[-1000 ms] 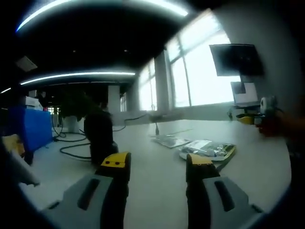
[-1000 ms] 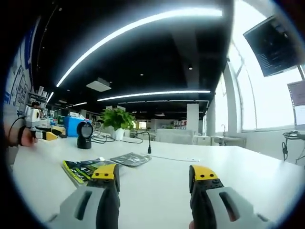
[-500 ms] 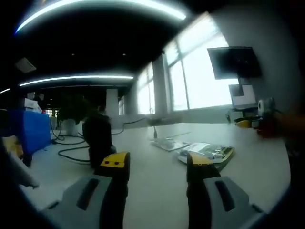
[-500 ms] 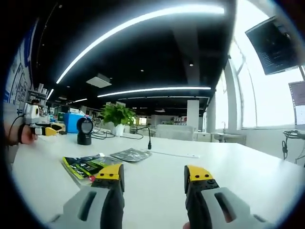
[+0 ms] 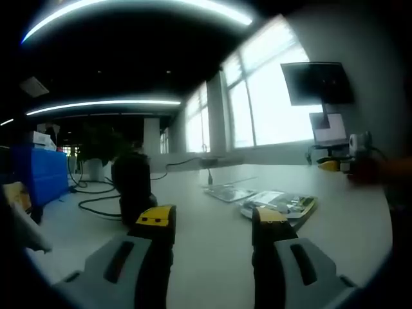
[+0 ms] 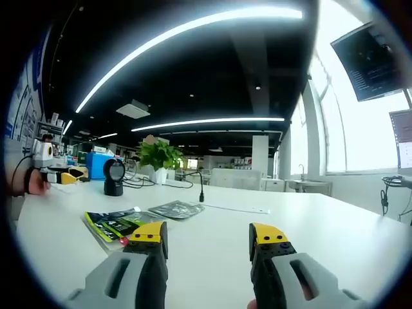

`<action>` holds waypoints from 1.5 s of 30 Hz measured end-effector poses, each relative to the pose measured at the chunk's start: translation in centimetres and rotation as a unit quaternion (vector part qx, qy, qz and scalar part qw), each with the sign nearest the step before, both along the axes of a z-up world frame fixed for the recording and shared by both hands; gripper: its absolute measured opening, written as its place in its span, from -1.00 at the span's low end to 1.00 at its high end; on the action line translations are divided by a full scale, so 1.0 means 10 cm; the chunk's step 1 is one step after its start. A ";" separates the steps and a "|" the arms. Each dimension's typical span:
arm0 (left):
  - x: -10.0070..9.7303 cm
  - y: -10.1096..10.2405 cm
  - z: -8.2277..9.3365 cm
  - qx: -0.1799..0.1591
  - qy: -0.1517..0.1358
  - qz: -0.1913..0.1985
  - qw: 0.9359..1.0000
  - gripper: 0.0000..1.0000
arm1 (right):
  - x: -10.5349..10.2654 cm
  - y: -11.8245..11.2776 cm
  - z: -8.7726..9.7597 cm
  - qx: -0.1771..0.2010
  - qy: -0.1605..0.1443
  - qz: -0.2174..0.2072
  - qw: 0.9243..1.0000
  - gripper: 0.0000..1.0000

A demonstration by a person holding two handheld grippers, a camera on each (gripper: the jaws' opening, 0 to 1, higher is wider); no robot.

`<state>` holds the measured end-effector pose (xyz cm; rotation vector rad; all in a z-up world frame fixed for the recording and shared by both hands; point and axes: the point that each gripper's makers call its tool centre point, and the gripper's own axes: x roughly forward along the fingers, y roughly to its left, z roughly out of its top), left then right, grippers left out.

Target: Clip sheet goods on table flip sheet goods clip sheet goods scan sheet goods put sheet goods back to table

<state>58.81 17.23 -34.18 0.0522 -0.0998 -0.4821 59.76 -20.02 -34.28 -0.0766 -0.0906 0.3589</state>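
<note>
- The left gripper (image 5: 212, 225) has its two jaws spread apart, with nothing between them. Their tips are yellow and the bodies are grey.
- It sits low over a big white table (image 5: 212, 193).
- Ahead of the left gripper and a little to its right lies a flat green packet (image 5: 283, 204), the sheet goods, flat on the table.
- Just past that packet, a bit further from the gripper, lies a second flat silver packet (image 5: 228, 192).
- Ahead and to the left of the left gripper stands a dark scanner (image 5: 132, 183) on the table, with black cables (image 5: 96, 193) curling behind it.
- Far off to its right, at the edge of the left gripper view, the other gripper shows, blurry.
- The right gripper (image 6: 207, 233) also has its jaws spread, and they hold nothing.
- In the right gripper view the green packet (image 6: 116, 225) lies just ahead and left of the left jaw tip. The silver packet (image 6: 175, 208) lies a little further on.
- The scanner (image 6: 114, 177) stands further ahead on the left, well apart from the packets.
- A green plant (image 6: 158, 159) in a white pot stands far back.
- A thin black stalk (image 6: 201, 190) sticks up from the table near the silver packet.
- At the far left, a hand (image 6: 26, 181) holds the other gripper.
</note>
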 end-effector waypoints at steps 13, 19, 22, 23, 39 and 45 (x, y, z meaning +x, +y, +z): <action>-0.01 -0.01 0.00 0.002 -0.001 0.000 1.000 -0.20 | 0.01 -0.02 0.01 0.003 -0.001 -0.001 1.000 -0.09; -0.01 0.00 0.00 0.001 0.000 -0.001 1.000 -0.20 | 0.01 -0.03 0.00 0.003 -0.001 -0.003 1.000 -0.09; -0.01 0.00 0.01 0.002 -0.002 0.000 1.000 -0.20 | 0.01 -0.04 0.00 0.004 -0.001 -0.004 1.000 -0.09; -0.01 0.01 0.01 0.001 -0.003 0.002 1.000 -0.20 | 0.01 -0.05 0.01 0.006 -0.002 -0.004 1.000 -0.09; -0.01 0.00 0.01 0.000 -0.003 -0.002 1.000 -0.20 | 0.01 -0.08 0.03 0.013 -0.005 -0.009 1.000 -0.08; -0.01 -0.01 0.00 0.004 -0.001 -0.004 1.000 -0.20 | 0.01 -0.07 0.05 0.028 -0.004 -0.004 1.000 -0.08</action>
